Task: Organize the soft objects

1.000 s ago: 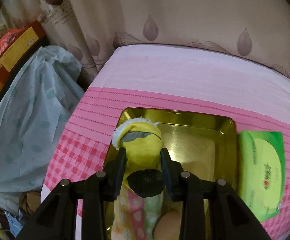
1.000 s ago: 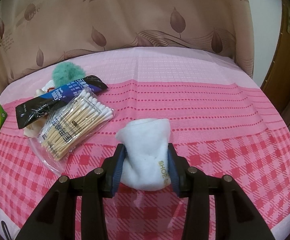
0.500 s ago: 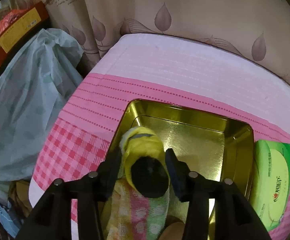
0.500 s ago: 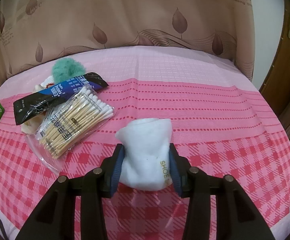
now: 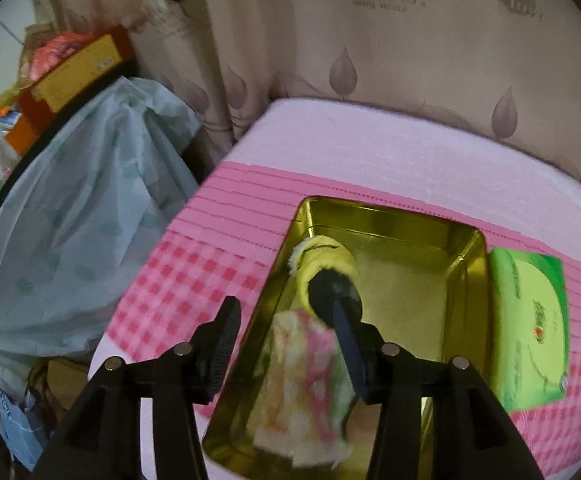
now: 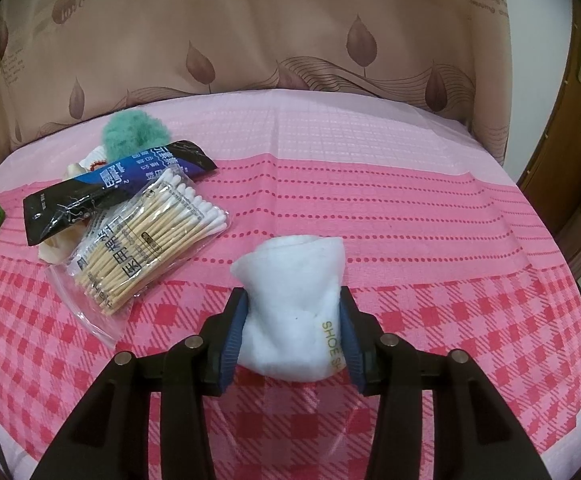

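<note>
The left gripper (image 5: pixel 286 332) is standing released, jaws spread wide with nothing pressed between them, above the shiny gold rectangular metal tin (image 5: pixel 386 216) sitting on the pink checked tablecloth (image 5: pixel 194 264). The fuzzy yellow sock with a black toe patch (image 5: pixel 322 264) is lying inside the tin at its left wall, overlapping a pastel checked fluffy cloth (image 5: pixel 302 376) (also in the tin). A green tissue pack (image 5: pixel 526 328) is sitting just beside the tin's right wall. The right gripper (image 6: pixel 292 324) is grasping a white folded cloth pouch printed "SHOE" (image 6: pixel 290 304), both pads pressing its sides, over the tablecloth. Left of it are lying a clear bag of wooden cotton swabs (image 6: pixel 146 236), a black-and-blue sachet (image 6: pixel 110 184) and a teal fluffy pom-pom (image 6: pixel 134 136).
</note>
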